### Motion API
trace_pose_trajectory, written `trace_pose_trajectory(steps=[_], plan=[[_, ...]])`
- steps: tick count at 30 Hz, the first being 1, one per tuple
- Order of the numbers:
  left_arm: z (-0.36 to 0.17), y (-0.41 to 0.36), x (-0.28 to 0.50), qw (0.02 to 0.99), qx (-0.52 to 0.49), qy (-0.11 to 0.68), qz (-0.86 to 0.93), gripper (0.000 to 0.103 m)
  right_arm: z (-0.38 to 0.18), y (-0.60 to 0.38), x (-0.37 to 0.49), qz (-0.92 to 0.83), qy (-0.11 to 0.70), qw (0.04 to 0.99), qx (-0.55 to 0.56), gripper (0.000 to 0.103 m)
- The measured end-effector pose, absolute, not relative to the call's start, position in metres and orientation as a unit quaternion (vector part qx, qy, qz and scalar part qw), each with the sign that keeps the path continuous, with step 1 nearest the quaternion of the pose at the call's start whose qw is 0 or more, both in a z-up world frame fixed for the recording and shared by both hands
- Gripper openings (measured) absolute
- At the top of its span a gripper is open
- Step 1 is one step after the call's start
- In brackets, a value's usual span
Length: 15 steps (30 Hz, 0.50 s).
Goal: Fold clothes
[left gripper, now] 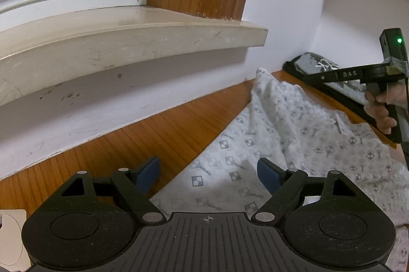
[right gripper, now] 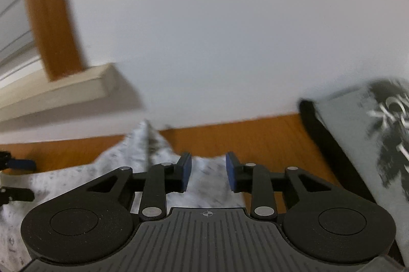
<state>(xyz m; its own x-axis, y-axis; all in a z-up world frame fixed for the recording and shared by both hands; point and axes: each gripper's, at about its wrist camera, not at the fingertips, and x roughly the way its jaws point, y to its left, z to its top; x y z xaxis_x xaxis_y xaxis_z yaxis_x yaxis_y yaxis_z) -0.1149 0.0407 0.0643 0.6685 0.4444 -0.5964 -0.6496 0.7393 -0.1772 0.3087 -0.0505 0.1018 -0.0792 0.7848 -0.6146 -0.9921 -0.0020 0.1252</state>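
Patterned garment [left gripper: 294, 128] beneath both parted grippers

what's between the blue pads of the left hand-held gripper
In the left wrist view, the left hand-held gripper stands open; between its pads lie a bare strip of wooden table and the patterned white garment, ungripped.

Motion is blurring the whole right wrist view; the folded grey printed garment [right gripper: 363, 144] is running off its right edge, its print unreadable.
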Motion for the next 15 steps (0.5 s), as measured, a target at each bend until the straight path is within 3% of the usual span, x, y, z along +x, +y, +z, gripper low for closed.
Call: trace_pose_trajectory(steps=[6,7,8,15], plan=[[0.064,0.041,-0.113,0.893,-0.189,0.272,0.306,0.09,0.079,-0.047,0.312,0.678,0.308,0.638,-0.196,0.03],[0.064,0.041,-0.113,0.892,-0.189,0.272,0.307,0.091,0.079,-0.048,0.311,0.678,0.303,0.64,-0.197,0.012],[0.064,0.041,-0.113,0.892,-0.189,0.272,0.307,0.091,0.081,-0.05,0.312,0.672,0.291,0.651,-0.2,0.004],[0.064,0.041,-0.113,0.892,-0.19,0.272,0.307,0.092,0.094,-0.061,0.321,0.651,0.277,0.679,-0.196,0.008]])
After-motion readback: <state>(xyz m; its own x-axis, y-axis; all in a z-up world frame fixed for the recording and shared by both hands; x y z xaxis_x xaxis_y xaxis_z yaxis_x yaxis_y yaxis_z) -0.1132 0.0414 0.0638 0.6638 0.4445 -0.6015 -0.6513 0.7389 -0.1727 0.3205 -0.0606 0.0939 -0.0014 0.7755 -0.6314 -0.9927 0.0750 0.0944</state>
